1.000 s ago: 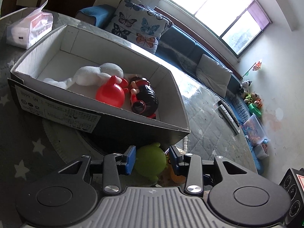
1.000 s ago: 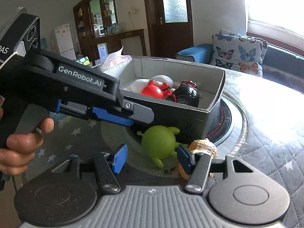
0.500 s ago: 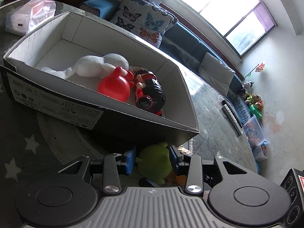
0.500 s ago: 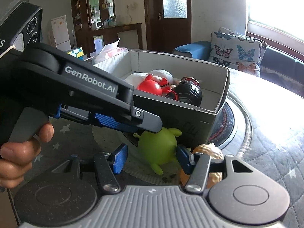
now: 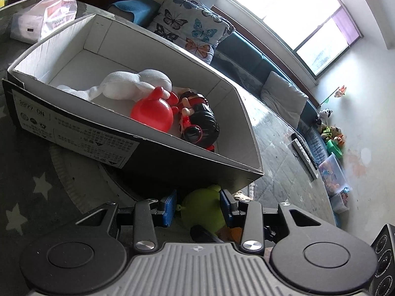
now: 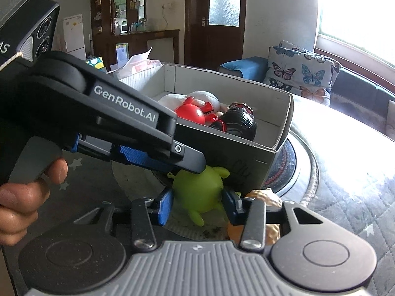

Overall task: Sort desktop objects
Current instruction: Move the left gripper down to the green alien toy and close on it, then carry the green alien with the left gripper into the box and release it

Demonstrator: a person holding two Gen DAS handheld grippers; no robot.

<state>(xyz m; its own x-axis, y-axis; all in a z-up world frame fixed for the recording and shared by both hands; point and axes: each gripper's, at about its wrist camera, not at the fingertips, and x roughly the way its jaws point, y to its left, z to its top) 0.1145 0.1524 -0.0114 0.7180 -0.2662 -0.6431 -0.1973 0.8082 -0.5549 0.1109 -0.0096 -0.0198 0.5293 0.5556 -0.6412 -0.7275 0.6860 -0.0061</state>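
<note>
A green toy (image 6: 197, 190) with small ears lies on the table against the front wall of a cardboard box (image 6: 237, 155). My right gripper (image 6: 198, 204) is closing on it, and its blue pads touch both sides of the toy. My left gripper (image 6: 195, 162) reaches in from the left, its tip just above the toy's top. In the left wrist view the green toy (image 5: 202, 209) shows between the open pads of the left gripper (image 5: 198, 207), with a gap on the left side. The box (image 5: 74, 133) holds a white cloth toy (image 5: 133, 86), a red round toy (image 5: 153, 113) and a black-and-red figure (image 5: 202, 125).
A tan lumpy object (image 6: 269, 197) lies beside my right finger. The box stands on a round mat (image 6: 303, 172) over a star-patterned cloth. A tissue pack (image 5: 44, 22) sits behind the box. A person's hand (image 6: 27, 197) holds the left gripper. A sofa with a butterfly cushion (image 6: 301, 74) stands beyond.
The right gripper's pads have drawn in from wide apart until they meet the green toy's sides. Both views have come slightly nearer the box. The left jaws stay the same width.
</note>
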